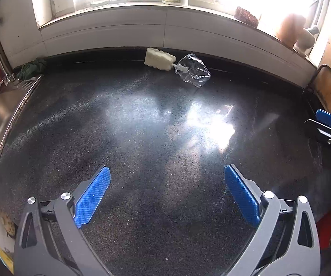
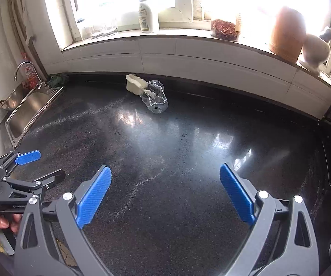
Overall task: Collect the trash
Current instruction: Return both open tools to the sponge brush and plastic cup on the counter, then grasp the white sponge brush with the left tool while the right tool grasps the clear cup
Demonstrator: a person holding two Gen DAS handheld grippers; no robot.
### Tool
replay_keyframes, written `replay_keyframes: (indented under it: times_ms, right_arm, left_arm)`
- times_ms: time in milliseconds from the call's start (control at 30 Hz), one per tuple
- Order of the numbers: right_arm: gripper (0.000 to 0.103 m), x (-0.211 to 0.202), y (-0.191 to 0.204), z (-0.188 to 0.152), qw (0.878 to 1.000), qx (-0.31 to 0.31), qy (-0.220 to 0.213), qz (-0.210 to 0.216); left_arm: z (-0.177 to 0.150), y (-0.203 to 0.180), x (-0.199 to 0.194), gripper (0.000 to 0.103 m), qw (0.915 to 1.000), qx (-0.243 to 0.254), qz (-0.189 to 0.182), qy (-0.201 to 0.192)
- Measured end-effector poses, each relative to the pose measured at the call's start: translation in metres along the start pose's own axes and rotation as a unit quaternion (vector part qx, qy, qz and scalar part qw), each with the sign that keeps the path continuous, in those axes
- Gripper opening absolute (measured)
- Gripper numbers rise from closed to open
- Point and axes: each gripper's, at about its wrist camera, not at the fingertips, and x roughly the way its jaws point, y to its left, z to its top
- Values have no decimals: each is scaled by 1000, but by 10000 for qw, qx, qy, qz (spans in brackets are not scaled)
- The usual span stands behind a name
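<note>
While the left gripper (image 1: 167, 193) hovers with jaws spread wide and empty, one crumpled clear plastic cup (image 1: 194, 70) lies on its side far ahead of them on the speckled black stone counter (image 1: 142, 138), a white sponge brush (image 1: 159, 59) poking into it.

From the right wrist, the right gripper (image 2: 165, 193) likewise gapes empty; that single cup (image 2: 156, 100) lies well ahead, slightly left of the jaws, nothing inside but the brush's handle.
</note>
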Motion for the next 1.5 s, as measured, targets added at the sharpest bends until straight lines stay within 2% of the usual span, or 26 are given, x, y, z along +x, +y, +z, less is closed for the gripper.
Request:
replay_keyframes:
  times_ms: [300,533,800,1000,1233,1267,1367,1500]
  right_arm:
    - [92,23,9,12,9994,-322,80,132]
    - [92,64,17,35,9979,-572,180,236]
    - [92,137,21,73,9950,-890,308,334]
    - [92,194,21,103,9926,-987,408,584]
    - [92,245,26,123,9896,-1112,504,764]
    - [91,250,26,125,9892,-1124,512,793]
    - [78,266,28,127,9871,-1179,621,888]
    - [53,278,31,128,9854,-1202,716,967]
  left_arm:
    - [12,10,20,96,9997,-195,106,116]
    - [45,24,51,96,9988,-400,178,214]
    - [124,36,113,96,9974,-560,227,403]
    - [193,44,170,96,9949,-868,190,475]
    - [242,49,228,96,9912,-1189,81,581]
    - [245,49,235,96,9912,-1185,71,586]
    - [250,45,256,96,9903,-1164,27,759]
    - [249,41,267,96,9898,-1197,-44,766]
